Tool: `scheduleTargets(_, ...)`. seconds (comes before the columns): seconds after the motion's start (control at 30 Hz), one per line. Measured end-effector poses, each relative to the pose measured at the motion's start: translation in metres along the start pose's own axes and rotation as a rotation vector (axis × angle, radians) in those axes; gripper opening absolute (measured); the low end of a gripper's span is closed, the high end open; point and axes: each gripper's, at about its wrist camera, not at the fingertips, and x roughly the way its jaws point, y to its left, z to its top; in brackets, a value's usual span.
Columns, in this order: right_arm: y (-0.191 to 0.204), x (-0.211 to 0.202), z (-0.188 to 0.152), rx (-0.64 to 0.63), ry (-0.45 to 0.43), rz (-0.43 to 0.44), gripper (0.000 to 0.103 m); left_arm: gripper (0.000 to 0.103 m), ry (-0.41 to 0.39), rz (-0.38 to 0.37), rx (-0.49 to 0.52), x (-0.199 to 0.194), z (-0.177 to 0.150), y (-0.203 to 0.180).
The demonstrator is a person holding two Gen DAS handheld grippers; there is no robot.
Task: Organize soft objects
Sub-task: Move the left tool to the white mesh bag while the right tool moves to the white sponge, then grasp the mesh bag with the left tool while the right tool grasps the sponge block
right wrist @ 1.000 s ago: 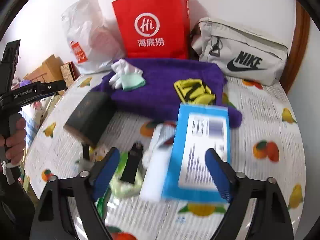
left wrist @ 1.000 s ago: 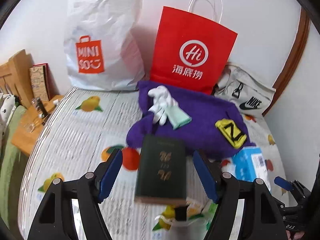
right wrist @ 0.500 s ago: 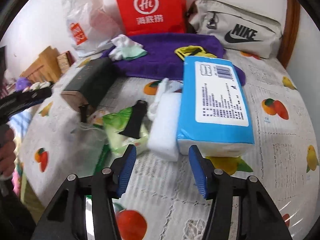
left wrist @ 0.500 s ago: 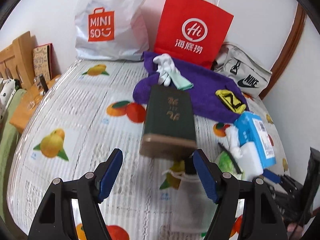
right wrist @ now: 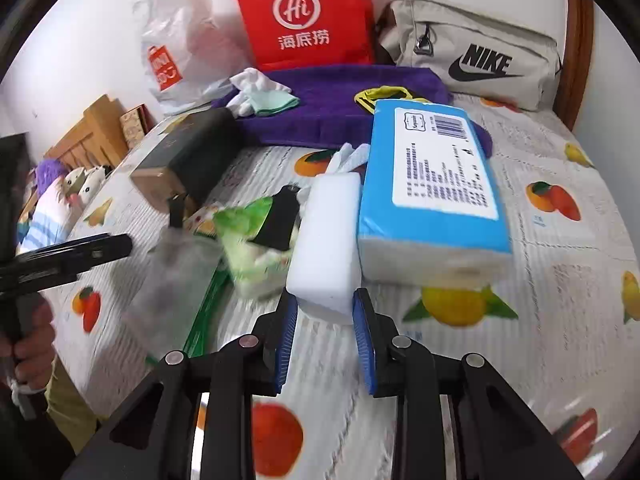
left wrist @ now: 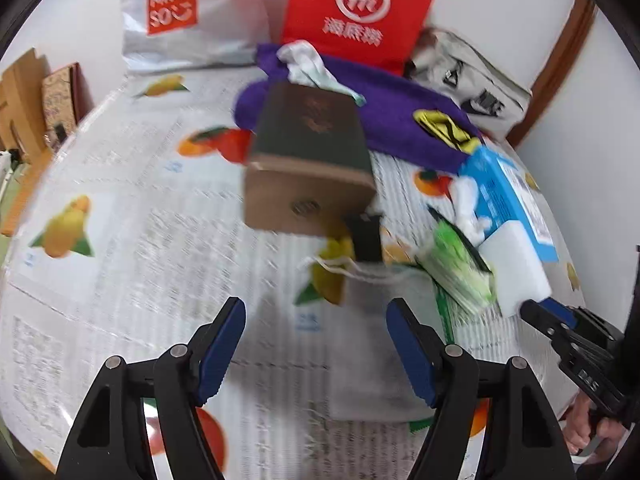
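My right gripper (right wrist: 325, 307) has its jaws closing, and the blue pads touch both sides of the near end of a white foam block (right wrist: 326, 240). This block lies between a blue tissue pack (right wrist: 432, 176) and a crumpled green packet (right wrist: 256, 240). My left gripper (left wrist: 316, 320) is open low over the fruit-print tablecloth (left wrist: 120, 240), nothing gripped. A translucent drawstring pouch (left wrist: 380, 320) lies flat by its right finger. A dark green box (left wrist: 308, 152) sits just beyond. Further back a purple towel (left wrist: 400, 112) carries a white and mint cloth (left wrist: 308, 64) and a yellow-black item (left wrist: 444, 128).
A red paper bag (right wrist: 308, 16), a white plastic shopping bag (right wrist: 176, 48) and a beige Nike bag (right wrist: 480, 56) stand along the back wall. A black clip (left wrist: 366, 236) lies by the box. Wooden furniture (left wrist: 24, 92) stands left of the table, where a plush toy (right wrist: 52, 200) also shows.
Both grippers came lower and closer to the table. The right jaws narrowed from wide apart to the sides of the white foam block. The left jaws kept their width.
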Motion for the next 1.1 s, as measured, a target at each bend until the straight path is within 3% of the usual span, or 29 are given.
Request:
scheduleTargets(0.17, -0.002, -0.025, -0.025, -0.038, -0.006, -0.011, 0.028, 0.073, 0.037, -0.041, 0.016, 0.013, -0.016, -0.015)
scheduleTargets(0.27, -0.008, -0.035, -0.036, -0.053, -0.009, -0.055, 0.03, 0.084, 0.036, -0.039, 0.057, 0.014, -0.023, -0.027)
scheduleTargets(0.37, -0.02, -0.038, -0.043, -0.017, -0.015, -0.048, 0.033, 0.091, 0.026, 0.023, 0.119, 0.018, -0.029, -0.042)
scheduleTargets(0.5, -0.027, -0.03, -0.045, 0.024, -0.014, -0.018, 0.059, 0.099, 0.008, 0.078, 0.148, 0.022, -0.036, -0.054)
scheduleTargets(0.63, -0.026, -0.021, -0.039, 0.043, -0.03, 0.004, 0.068, 0.099, -0.007, 0.102, 0.166, 0.022, -0.04, -0.059)
scheduleTargets(0.73, -0.027, -0.011, -0.032, 0.067, -0.034, -0.013, 0.069, 0.098, -0.03, 0.091, 0.161, 0.019, -0.043, -0.056)
scheduleTargets(0.77, -0.028, -0.008, -0.03, 0.079, -0.032, -0.021, 0.069, 0.094, -0.041, 0.089, 0.163, 0.017, -0.045, -0.055)
scheduleTargets(0.8, -0.03, -0.006, -0.03, 0.088, -0.029, -0.032, 0.067, 0.084, -0.055, 0.082, 0.163, 0.015, -0.046, -0.054)
scheduleTargets(0.87, -0.034, -0.002, -0.029, 0.105, -0.021, -0.08, 0.053, 0.07, -0.066, 0.044, 0.15, 0.01, -0.047, -0.051)
scheduleTargets(0.93, -0.037, 0.001, -0.03, 0.1, -0.009, -0.103, 0.032, 0.047, -0.075, 0.027, 0.13, 0.005, -0.046, -0.043)
scheduleTargets(1.1, -0.039, -0.006, -0.034, 0.09, -0.033, -0.105, 0.031, 0.019, -0.071, -0.044, 0.063, 0.003, -0.04, -0.02)
